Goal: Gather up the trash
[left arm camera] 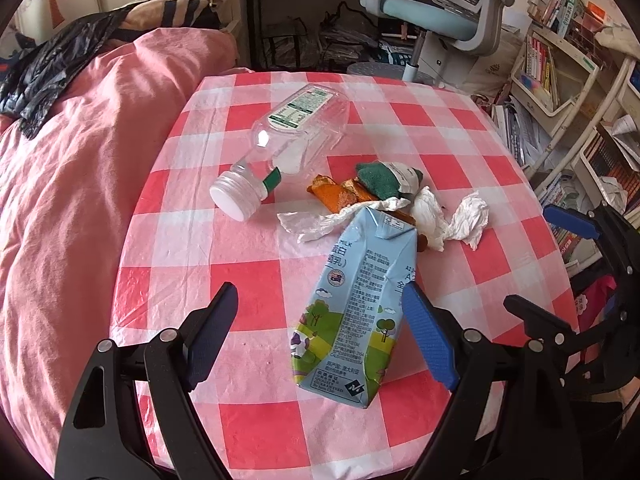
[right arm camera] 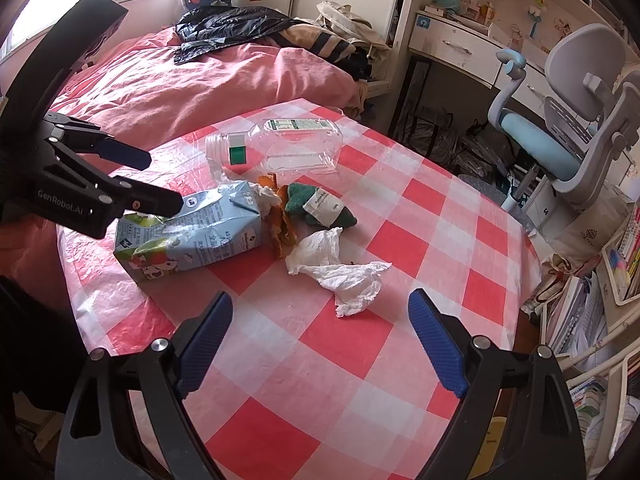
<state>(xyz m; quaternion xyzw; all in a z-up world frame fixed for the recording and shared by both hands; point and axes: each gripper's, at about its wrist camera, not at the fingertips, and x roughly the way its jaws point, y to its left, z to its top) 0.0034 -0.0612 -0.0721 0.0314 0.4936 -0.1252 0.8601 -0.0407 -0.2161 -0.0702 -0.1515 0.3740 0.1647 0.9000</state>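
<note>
Here, creased milk carton, clear plastic bottle, crumpled tissue

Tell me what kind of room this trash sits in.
Most likely a bedroom, perhaps a child's or student's. A bed with a pink quilt runs beside the checked table, a desk with a blue and grey chair stands behind it, and shelves of books line one side.

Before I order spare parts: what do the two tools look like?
Both match: the left tool and right tool have black plastic frames with silver rivets and textured blue pads. The left one's body carries white "GenRobot.AI" lettering. No cables or sleeves show.
</note>
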